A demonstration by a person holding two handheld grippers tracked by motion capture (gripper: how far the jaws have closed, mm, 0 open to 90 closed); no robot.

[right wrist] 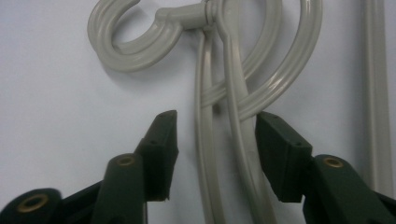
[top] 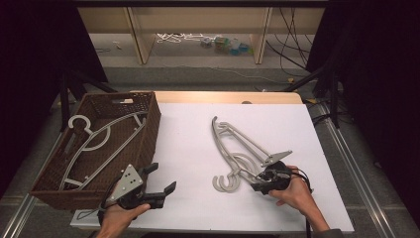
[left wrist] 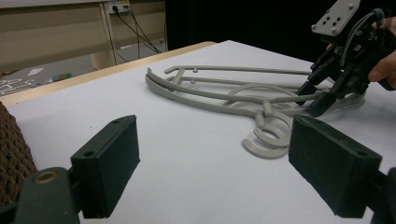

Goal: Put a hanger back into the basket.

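Two grey plastic hangers (top: 237, 146) lie stacked on the white table (top: 198, 148), their hooks (top: 225, 182) toward the near edge. My right gripper (top: 254, 181) is low over their necks, just right of the hooks. In the right gripper view its jaws (right wrist: 217, 135) straddle two thin hanger bars (right wrist: 205, 140), with a gap on each side, so it is open. The left gripper view shows those hangers (left wrist: 224, 95) and the right gripper (left wrist: 312, 99) at the far right. My left gripper (top: 162, 177) is open beside the basket with nothing between its pads (left wrist: 215, 163).
A brown wicker basket (top: 148, 124) stands at the table's left with another grey hanger (top: 99, 141) lying inside it. The table's wooden far edge (top: 223, 96) borders the floor beyond. Bare white surface lies between the basket and the hangers.
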